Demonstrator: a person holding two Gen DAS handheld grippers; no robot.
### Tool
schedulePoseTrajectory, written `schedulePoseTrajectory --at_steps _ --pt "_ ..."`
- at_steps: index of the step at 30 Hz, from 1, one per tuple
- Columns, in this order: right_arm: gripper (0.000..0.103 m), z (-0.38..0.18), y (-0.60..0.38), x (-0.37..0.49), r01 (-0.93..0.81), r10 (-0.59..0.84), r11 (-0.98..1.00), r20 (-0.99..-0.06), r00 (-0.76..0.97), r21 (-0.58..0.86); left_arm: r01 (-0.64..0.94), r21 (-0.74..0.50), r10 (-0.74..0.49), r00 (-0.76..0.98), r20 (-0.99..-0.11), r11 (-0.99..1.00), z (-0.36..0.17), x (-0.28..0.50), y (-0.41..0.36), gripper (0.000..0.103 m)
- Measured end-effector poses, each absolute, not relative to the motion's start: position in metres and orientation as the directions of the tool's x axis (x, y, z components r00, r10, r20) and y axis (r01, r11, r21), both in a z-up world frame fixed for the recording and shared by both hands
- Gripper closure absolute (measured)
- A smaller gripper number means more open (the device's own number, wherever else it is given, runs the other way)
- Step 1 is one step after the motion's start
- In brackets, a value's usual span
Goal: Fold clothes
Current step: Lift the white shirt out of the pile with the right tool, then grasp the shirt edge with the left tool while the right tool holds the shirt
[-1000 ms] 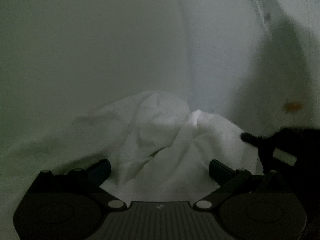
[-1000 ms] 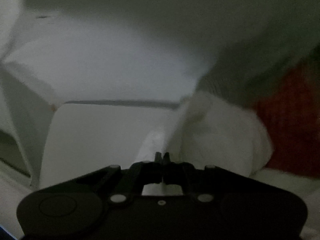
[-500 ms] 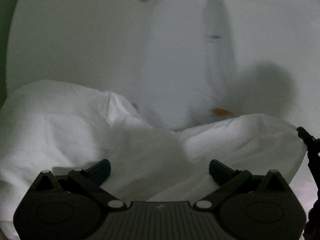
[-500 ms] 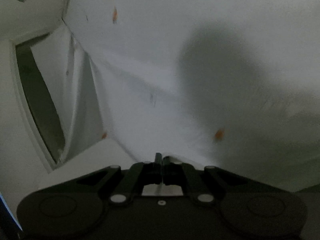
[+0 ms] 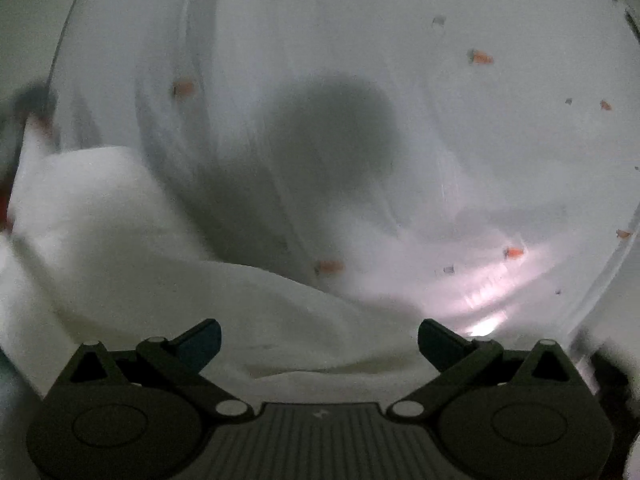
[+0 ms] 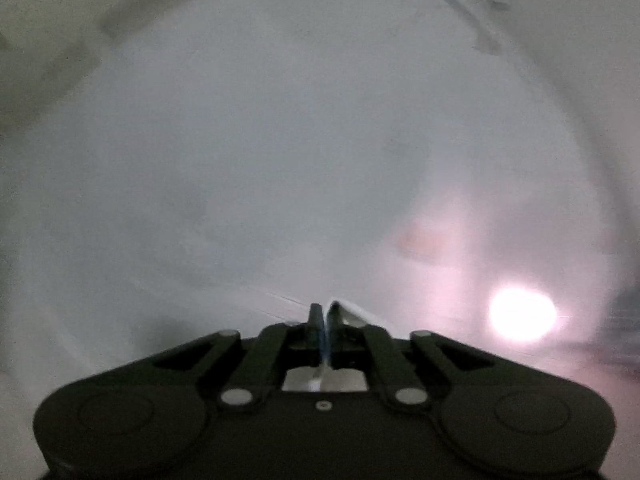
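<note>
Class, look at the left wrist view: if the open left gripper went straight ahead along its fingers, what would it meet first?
Most likely the white garment: its bunched folds lie between and just beyond the spread fingers of the left gripper. Behind it is a pale sheet with orange specks. Blur leaves depth uncertain.

Both wrist views look forward along their fingers, very near the white cloth point(image 5: 168, 280).

What we counted

We saw two grippers: the left gripper point(image 5: 319, 336), its jaws spread wide, and the right gripper point(image 6: 325, 322), pinched tight on cloth. We counted one white garment point(image 5: 120, 240) and one pale sheet point(image 5: 460, 140) carrying about nine small orange marks point(image 5: 482, 57).
</note>
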State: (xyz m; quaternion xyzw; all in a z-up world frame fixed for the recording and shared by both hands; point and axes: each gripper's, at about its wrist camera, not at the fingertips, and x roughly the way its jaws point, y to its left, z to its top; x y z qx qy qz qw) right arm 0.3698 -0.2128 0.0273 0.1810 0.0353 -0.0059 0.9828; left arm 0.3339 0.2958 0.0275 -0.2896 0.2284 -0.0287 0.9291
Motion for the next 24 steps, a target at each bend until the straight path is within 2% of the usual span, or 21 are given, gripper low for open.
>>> schedulePoseTrajectory --at_steps 1,2,3,6,8,11,17,24 --pt "0.073 0.002 -0.231 0.375 0.12 -0.06 0.959 -0.234 0.97 0.255 -0.118 -0.566 -0.185 0.875 -0.448 0.816 0.011 0.334 0.287 0.0" --pt "0.072 -0.027 -0.248 0.377 0.208 -0.132 0.964 -0.382 0.915 0.164 -0.158 -0.577 -0.184 0.852 -0.489 0.801 -0.006 0.334 0.278 0.0" --pt "0.072 -0.057 -0.265 0.373 0.274 -0.179 0.953 -0.49 0.853 0.13 -0.199 -0.586 -0.185 0.828 -0.529 0.785 -0.023 0.334 0.269 0.0" --pt "0.07 -0.118 -0.305 0.343 0.359 -0.08 0.872 -0.627 0.775 0.332 -0.332 -0.55 -0.163 0.727 -0.666 0.766 -0.068 0.316 0.243 0.0" --pt "0.069 -0.143 -0.314 0.333 0.388 -0.012 0.82 -0.664 0.748 0.422 -0.414 -0.508 -0.131 0.665 -0.736 0.755 -0.093 0.31 0.243 0.0" --pt "0.065 -0.16 -0.329 0.335 0.372 0.02 0.826 -0.682 0.731 0.424 -0.506 -0.454 -0.097 0.583 -0.807 0.733 -0.122 0.307 0.249 0.0" --pt "0.058 -0.182 -0.356 0.348 0.373 0.046 0.794 -0.659 0.751 0.481 -0.628 -0.459 -0.084 0.532 -0.843 0.629 -0.148 0.307 0.262 0.0" --pt "0.056 -0.172 -0.371 0.39 0.407 0.044 0.744 -0.646 0.762 0.531 -0.728 -0.469 -0.054 0.514 -0.856 0.499 -0.167 0.294 0.283 0.001"
